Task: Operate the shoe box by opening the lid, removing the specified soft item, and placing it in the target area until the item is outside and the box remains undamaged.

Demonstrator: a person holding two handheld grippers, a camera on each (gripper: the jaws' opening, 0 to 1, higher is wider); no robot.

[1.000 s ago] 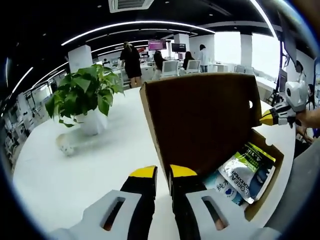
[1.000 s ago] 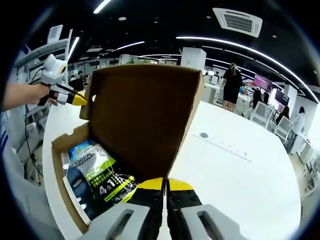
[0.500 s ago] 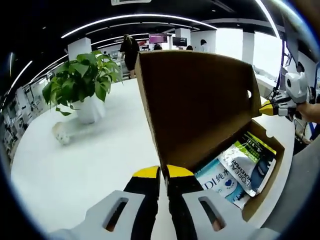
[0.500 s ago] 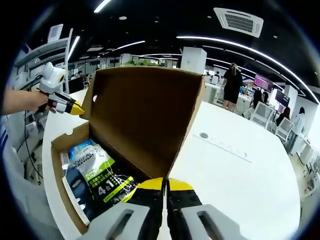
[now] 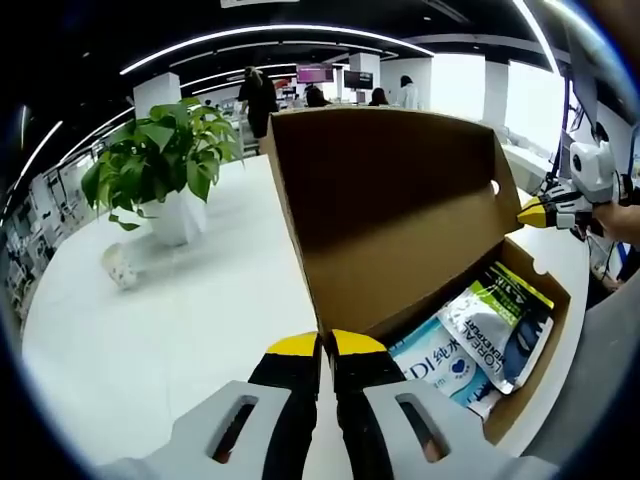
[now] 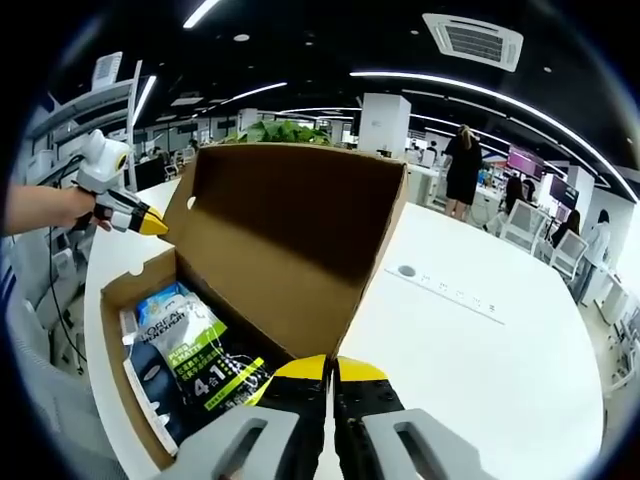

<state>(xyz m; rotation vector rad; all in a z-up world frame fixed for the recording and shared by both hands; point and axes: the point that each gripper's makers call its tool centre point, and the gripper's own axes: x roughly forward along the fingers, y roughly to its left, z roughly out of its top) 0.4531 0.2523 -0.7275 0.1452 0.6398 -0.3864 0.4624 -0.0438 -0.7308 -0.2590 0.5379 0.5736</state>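
Left gripper view: a brown cardboard shoe box [image 5: 520, 330] lies open on a round white worktop [image 5: 180, 320], its lid [image 5: 400, 210] raised and leaning back on its hinge, with the left gripper [image 5: 318, 346] at the lid's near corner, its yellow-tipped fingers [image 5: 290, 345] drawn together. Whether they pinch the lid's edge cannot be told. Inside lie soft packets: a white-and-green pouch [image 5: 500, 325] printed with lettering, resting on a light blue pack [image 5: 435, 365], just right of and beyond the fingers. A potted plant [image 5: 165, 175] stands well apart on the far left. In the right gripper view the right gripper [image 6: 325, 366] sits at the lid's [image 6: 290, 250] opposite corner, its fingers [image 6: 300, 367] also together, the green-and-white pouch [image 6: 205, 345] just to their left inside the box [image 6: 120, 330]. The other gripper [image 6: 130, 215] appears at the far end of the box, held in a person's hand [image 6: 45, 208]. Judged from this, the lid-opening step is nearly done; it would be done well by easing the lid back gently along its hinge so the cardboard neither creases nor tears, then freeing one gripper to reach down for the top pouch, which looks limp and likely to sag when lifted.
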